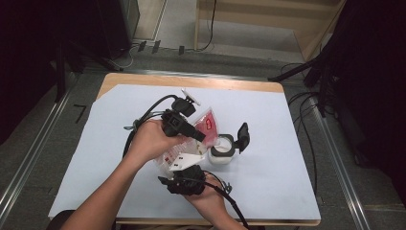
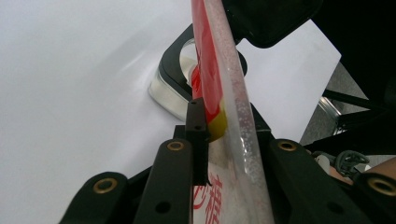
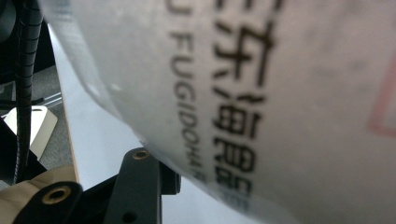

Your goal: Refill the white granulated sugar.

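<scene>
A clear plastic bag [image 1: 208, 123] with a red label and white granules hangs tilted above the table, its upper corner over a small white jar [image 1: 221, 152]. The jar's black flip lid [image 1: 243, 136] stands open. My left gripper [image 1: 200, 136] is shut on the bag near that corner; in the left gripper view the bag [image 2: 219, 70] runs edge-on between the jaws of the left gripper [image 2: 224, 126], with the jar [image 2: 175, 88] just below. My right gripper [image 1: 182, 170] holds the bag's lower end. In the right gripper view the printed bag [image 3: 280, 93] hides one jaw of the right gripper [image 3: 201, 182].
A white sheet [image 1: 268, 124] covers the wooden table, with bare space to the left and right of the hands. Cables trail from both grippers. Dark stands and cables crowd the floor beyond the table's right and left sides.
</scene>
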A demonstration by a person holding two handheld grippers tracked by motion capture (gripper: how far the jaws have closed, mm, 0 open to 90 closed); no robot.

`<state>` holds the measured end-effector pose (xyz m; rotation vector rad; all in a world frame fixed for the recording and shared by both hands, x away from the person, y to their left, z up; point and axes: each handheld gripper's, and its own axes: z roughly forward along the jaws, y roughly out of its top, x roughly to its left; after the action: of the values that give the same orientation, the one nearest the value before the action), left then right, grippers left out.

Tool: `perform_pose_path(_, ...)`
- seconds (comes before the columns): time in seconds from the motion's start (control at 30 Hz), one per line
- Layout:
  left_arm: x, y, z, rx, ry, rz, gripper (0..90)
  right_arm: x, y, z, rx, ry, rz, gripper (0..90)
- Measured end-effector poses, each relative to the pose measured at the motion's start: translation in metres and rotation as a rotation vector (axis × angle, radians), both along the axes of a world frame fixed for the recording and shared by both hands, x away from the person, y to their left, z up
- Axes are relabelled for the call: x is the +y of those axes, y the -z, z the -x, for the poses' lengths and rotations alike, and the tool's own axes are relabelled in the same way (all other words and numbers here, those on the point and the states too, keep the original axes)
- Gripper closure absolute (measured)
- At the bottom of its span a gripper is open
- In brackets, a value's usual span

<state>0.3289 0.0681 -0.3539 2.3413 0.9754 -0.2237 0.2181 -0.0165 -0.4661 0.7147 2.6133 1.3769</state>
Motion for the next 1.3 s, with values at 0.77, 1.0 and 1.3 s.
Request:
perform_pose_path(0.77,0.026,-0.041,0.014,-0.162,0.009,0.14,83.3,-0.022,-0.014,-0.018,-0.027,0.077,-0.052,58.4)
perform_pose_path(1.0,0.039,-0.048,0.013,-0.174,-0.015,0.177,82.8,-0.03,-0.017,-0.024,-0.036,0.111,-0.072,57.7)
perform_pose_path(1.3,0.052,-0.054,0.015,-0.181,-0.005,0.208,84.6,-0.041,-0.017,-0.033,-0.042,0.143,-0.074,55.7)
